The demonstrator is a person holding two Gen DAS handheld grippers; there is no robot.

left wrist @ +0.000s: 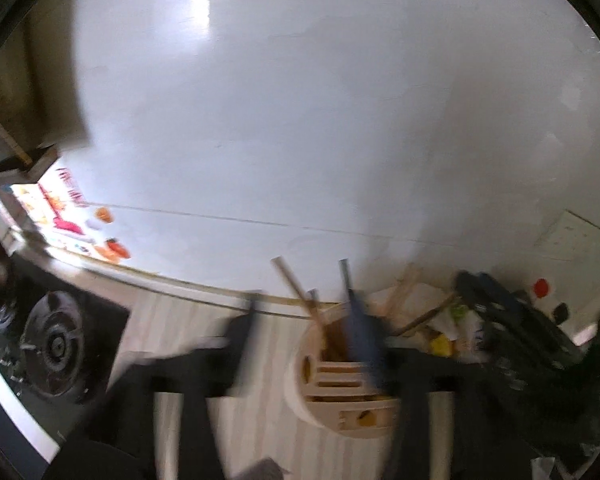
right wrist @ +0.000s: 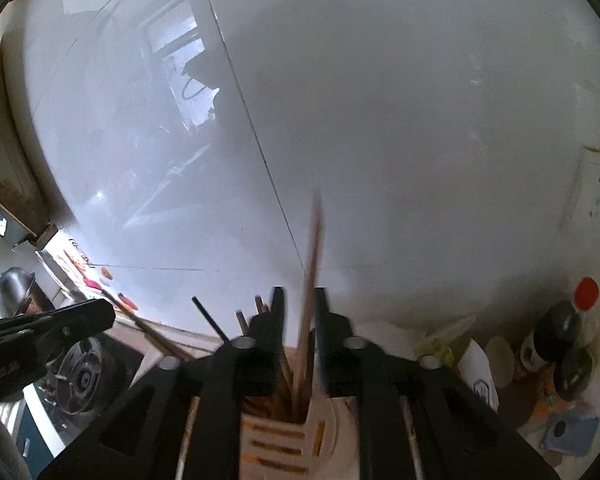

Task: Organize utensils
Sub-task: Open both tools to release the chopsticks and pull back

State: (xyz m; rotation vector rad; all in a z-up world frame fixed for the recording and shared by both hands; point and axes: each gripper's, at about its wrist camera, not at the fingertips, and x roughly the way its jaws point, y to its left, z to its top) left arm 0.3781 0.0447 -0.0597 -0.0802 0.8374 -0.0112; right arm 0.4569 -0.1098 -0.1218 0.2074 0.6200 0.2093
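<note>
A right hand-held gripper (right wrist: 298,300) is hanging directly over a cream slotted utensil holder (right wrist: 300,436) on a kitchen worktop (left wrist: 204,320), its two fingers standing narrowly apart on either side of a wooden chopstick (right wrist: 314,248). The stick is blurred, so whether the pads are pinching it or have let go cannot be told; its lower end is already reaching down among the other sticks in the holder, which suggests it is being fed in upright so it stands with the rest. The left hand-held gripper (left wrist: 320,312) is waiting just beside the holder, its fingers spread wide and carrying nothing, apparently kept clear of the drop. From its view, more chopsticks (left wrist: 300,296) and a dark blue handle (left wrist: 354,312) are leaning in the holder. A gas burner (left wrist: 56,344) is lying to the left, bottles (right wrist: 560,340) to the right.
</note>
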